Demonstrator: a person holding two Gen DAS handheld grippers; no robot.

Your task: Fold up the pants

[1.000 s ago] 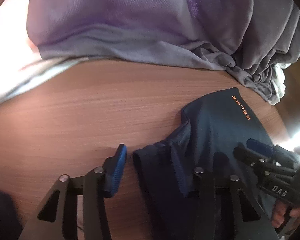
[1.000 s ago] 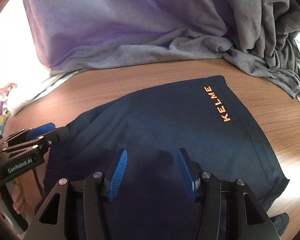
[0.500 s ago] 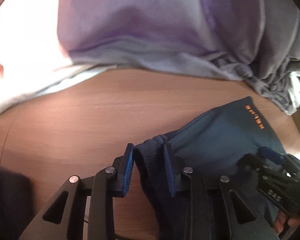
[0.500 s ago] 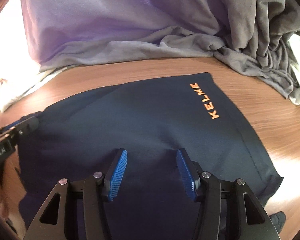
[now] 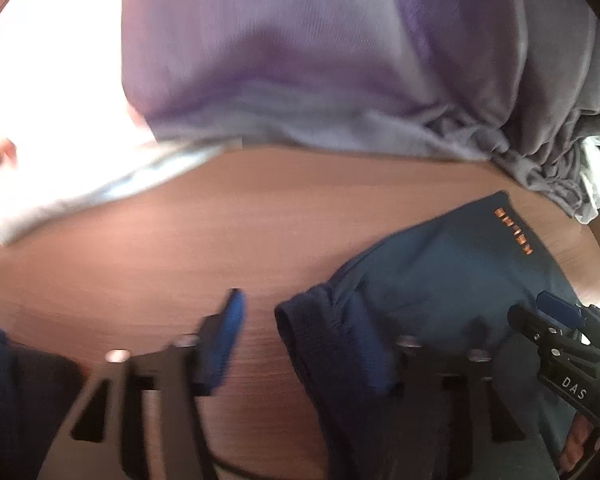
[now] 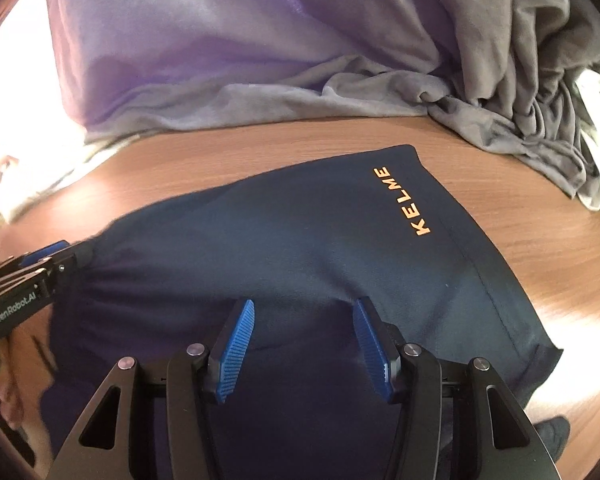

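- Pants, dark navy with orange lettering, are spread on the wooden counter.
- Fingers of the left gripper are parted around the bunched waistband edge.
- Fingers of the right gripper are held open over the fabric.
- Purple and grey clothes are piled behind.

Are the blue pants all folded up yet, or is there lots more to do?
Partly. The navy pants already lie flattened on the wooden table, apparently doubled over. Right now the left gripper is open around the bunched waistband edge, and the right gripper is open over the middle. At least one more fold looks left.
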